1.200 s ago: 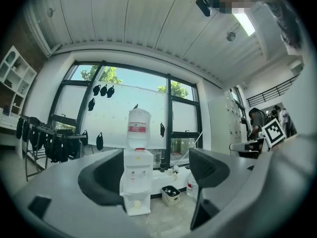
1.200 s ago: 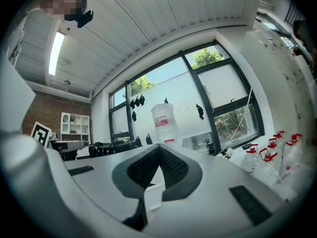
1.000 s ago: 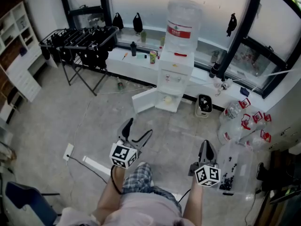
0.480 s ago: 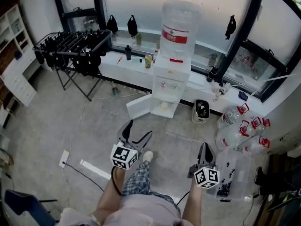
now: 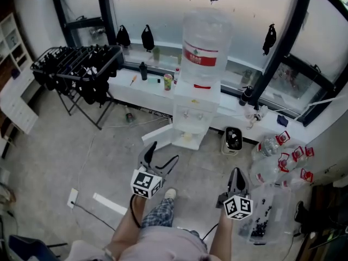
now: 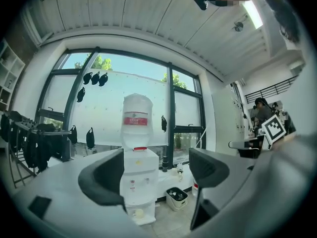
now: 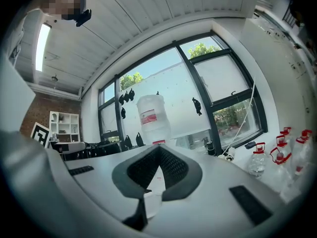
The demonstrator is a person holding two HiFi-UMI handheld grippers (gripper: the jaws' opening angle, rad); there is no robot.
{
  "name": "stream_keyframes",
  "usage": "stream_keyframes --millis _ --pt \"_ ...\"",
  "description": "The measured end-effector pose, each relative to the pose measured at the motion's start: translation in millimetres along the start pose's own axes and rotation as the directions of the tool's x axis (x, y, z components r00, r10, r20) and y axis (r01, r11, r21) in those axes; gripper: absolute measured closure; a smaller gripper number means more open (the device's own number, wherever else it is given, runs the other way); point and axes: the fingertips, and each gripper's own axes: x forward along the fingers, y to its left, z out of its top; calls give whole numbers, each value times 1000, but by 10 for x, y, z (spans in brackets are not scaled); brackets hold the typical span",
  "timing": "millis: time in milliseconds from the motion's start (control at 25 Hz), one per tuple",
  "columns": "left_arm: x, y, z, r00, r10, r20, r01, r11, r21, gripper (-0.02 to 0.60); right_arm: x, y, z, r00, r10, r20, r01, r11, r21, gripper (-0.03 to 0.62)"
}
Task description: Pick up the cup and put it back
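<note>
A small pale cup (image 5: 187, 138) seems to stand in the open lower compartment of the white water dispenser (image 5: 196, 105), also visible low in the left gripper view as the cup (image 6: 140, 213). My left gripper (image 5: 165, 152) is open and empty, about a step short of the dispenser, and its jaws frame the dispenser (image 6: 136, 177). My right gripper (image 5: 236, 173) is shut with nothing in it, to the right of the dispenser. In the right gripper view the gripper (image 7: 157, 151) has its jaws meeting at the tips in front of the dispenser's bottle (image 7: 151, 117).
The dispenser's small door (image 5: 155, 135) hangs open to the left. A black drying rack (image 5: 76, 69) stands at left. Several red-capped water jugs (image 5: 283, 156) and a clear plastic bin (image 5: 261, 216) sit at right. A small dark bin (image 5: 232, 138) is beside the dispenser.
The person has stepped forward, so the dispenser is nearer and larger in the head view. Both grippers keep their poses, the left open and the right shut.
</note>
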Motion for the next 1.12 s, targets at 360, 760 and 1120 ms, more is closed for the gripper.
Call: stream_keyframes --millis 360,760,1120 --pt "1105 691 254 1000 -23 8 23 1000 20 189 1214 -56 211 1000 -12 15 12 1000 -1 577" --pt "1978 1109 251 998 -55 0 55 998 22 189 2068 -106 253 1000 -12 17 12 1000 -5 577" --pt "2371 1077 176 998 -56 -30 56 998 16 189 2412 -289 245 1000 10 -16 -10 1000 7 577"
